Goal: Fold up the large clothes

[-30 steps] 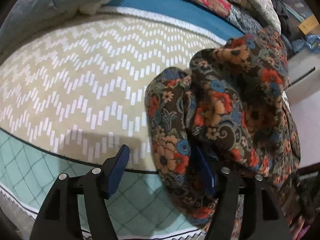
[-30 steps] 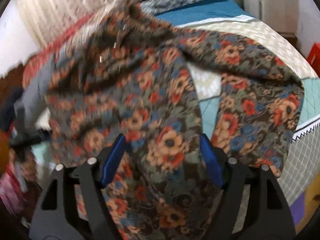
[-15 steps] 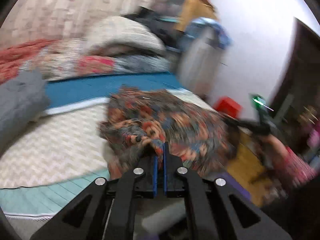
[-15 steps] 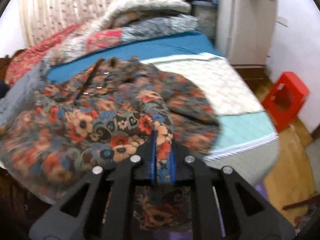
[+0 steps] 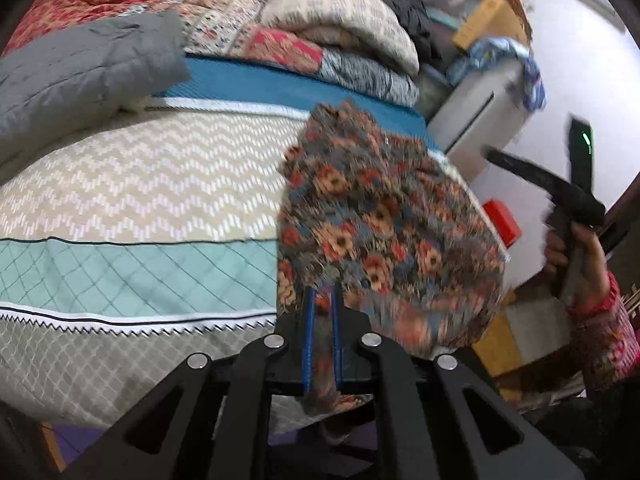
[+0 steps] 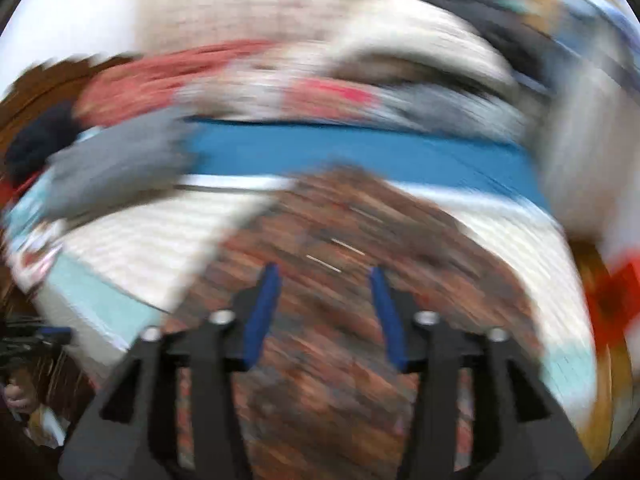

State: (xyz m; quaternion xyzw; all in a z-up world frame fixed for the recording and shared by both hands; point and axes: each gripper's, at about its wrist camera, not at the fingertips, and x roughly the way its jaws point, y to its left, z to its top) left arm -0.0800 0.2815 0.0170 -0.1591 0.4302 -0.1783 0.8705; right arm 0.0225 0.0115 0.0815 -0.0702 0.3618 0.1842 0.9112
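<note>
The brown floral garment [image 5: 380, 232] hangs bunched over the right part of the bed [image 5: 140, 184]. My left gripper [image 5: 322, 296] is closing, its blue pads pinching a fold of the cloth, which trails down between the fingers. The right wrist view is heavily blurred. There my right gripper [image 6: 324, 270] is opening, its pads standing well apart above the floral garment [image 6: 340, 220] and not pressing on it. At the right edge of the left wrist view, a hand [image 5: 576, 256] in a pink patterned sleeve holds the other gripper's black frame.
A grey quilted blanket [image 5: 80, 68] lies at the bed's back left. Folded quilts [image 5: 340, 20] are stacked along the back. A white cabinet [image 5: 472, 120] and a red stool [image 5: 502, 220] stand right of the bed. The zigzag bedspread left of the garment is bare.
My left gripper, open beside the garment a second ago, shut on a fold and lifted it. My right gripper shut on the cloth half a second ago and now stands open, swinging fast.
</note>
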